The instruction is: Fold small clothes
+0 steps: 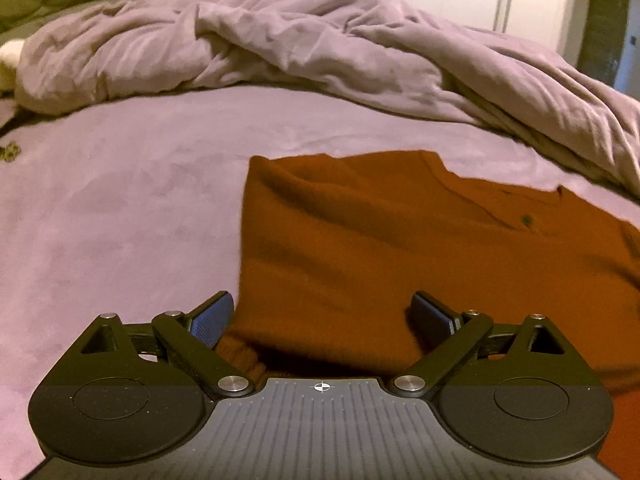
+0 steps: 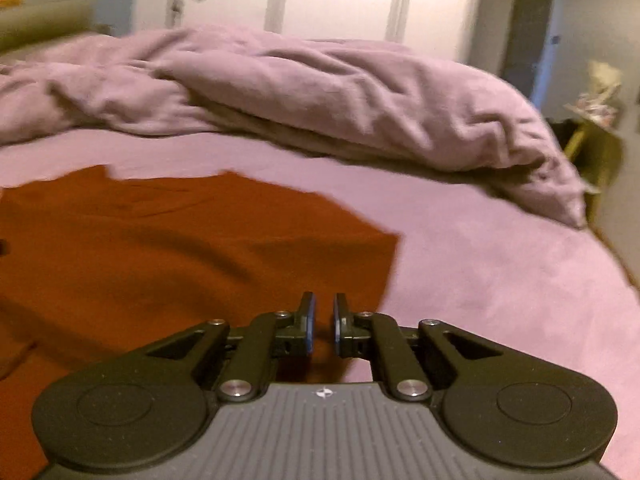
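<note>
Now spread wide, left tongs (image 1: 322, 312) low over the near edge of the orange shirt (image 1: 400, 248); right tongs (image 2: 324, 320) almost closed, holding nothing, at its other side. Lying on the bed (image 1: 120, 208), sides seemingly folded in, final folds left.

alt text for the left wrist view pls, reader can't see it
The left gripper, jaws wide open and empty, is poised over the near edge of a rust-orange shirt lying on a mauve bedsheet. A rumpled mauve duvet is heaped across the far side of the bed.
</note>
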